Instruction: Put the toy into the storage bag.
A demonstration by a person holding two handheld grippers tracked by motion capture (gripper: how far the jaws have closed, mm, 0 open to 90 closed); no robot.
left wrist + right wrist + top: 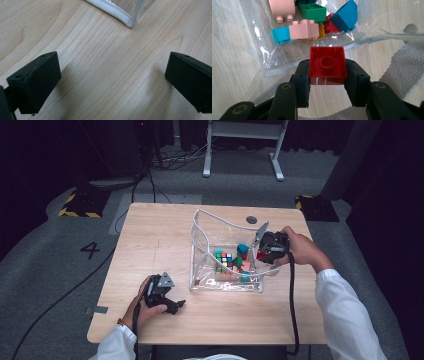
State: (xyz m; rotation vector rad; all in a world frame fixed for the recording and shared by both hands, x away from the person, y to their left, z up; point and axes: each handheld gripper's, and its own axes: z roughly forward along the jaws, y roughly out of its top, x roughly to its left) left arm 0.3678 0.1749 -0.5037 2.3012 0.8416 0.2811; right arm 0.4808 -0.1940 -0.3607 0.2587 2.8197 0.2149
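Observation:
A red toy brick (327, 65) with its hollow underside towards the camera is clamped between the jaws of my right gripper (327, 75), which is shut on it. In the high view that right gripper (262, 253) hangs over the right rim of a clear plastic bag (200, 251) with white edging. Inside the bag lie several bricks: pink (301, 29), green (313, 12), blue (345, 16) and teal (280, 34) ones, plus a colour cube (226, 259). My left gripper (177, 306) rests on the wooden table near its front left, open, with bare wood between its jaws (112, 80).
The wooden table (150, 245) stands on grey carpet. The bag's white corner (128, 22) lies just ahead of the left gripper. A white webbing strap (407, 70) lies by the right gripper. A white-framed desk (242, 150) and cables stand beyond the table.

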